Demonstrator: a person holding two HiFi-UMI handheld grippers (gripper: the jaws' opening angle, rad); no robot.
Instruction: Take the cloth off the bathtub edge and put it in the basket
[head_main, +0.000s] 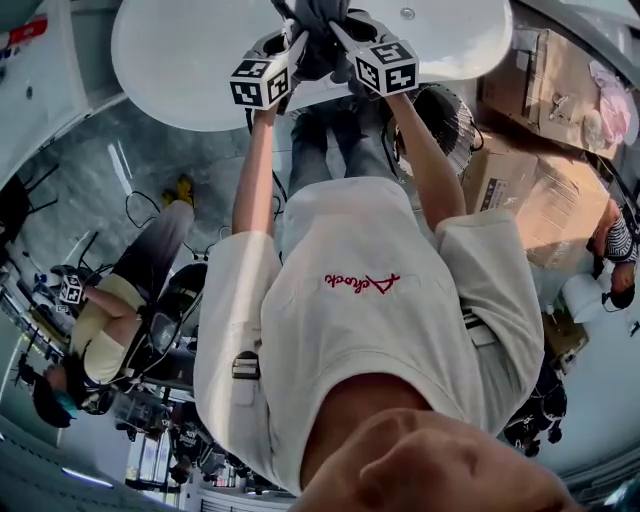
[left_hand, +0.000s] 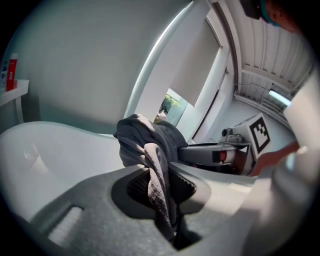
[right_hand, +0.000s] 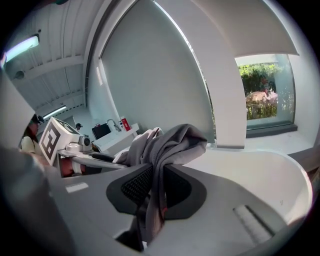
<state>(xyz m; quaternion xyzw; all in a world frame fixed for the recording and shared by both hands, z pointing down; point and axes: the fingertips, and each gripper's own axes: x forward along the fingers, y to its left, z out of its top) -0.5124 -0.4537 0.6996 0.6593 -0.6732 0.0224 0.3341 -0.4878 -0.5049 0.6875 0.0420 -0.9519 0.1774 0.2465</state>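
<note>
Cloth, dark grey, hangs bunched between both grippers. The left gripper has its fingers narrowed onto a fold that runs down between them. The right gripper pinches another fold the same way. The rest of the fabric is heaped just beyond both sets of fingertips. The white bathtub lies beyond and below the fingers. The cloth appears clear of its edge, though the head view is too cramped to be sure. The step in hand looks like the carry. A round wire shape near the right fingers is possibly the basket. The next move calls for swinging both grippers over it together, then releasing.
</note>
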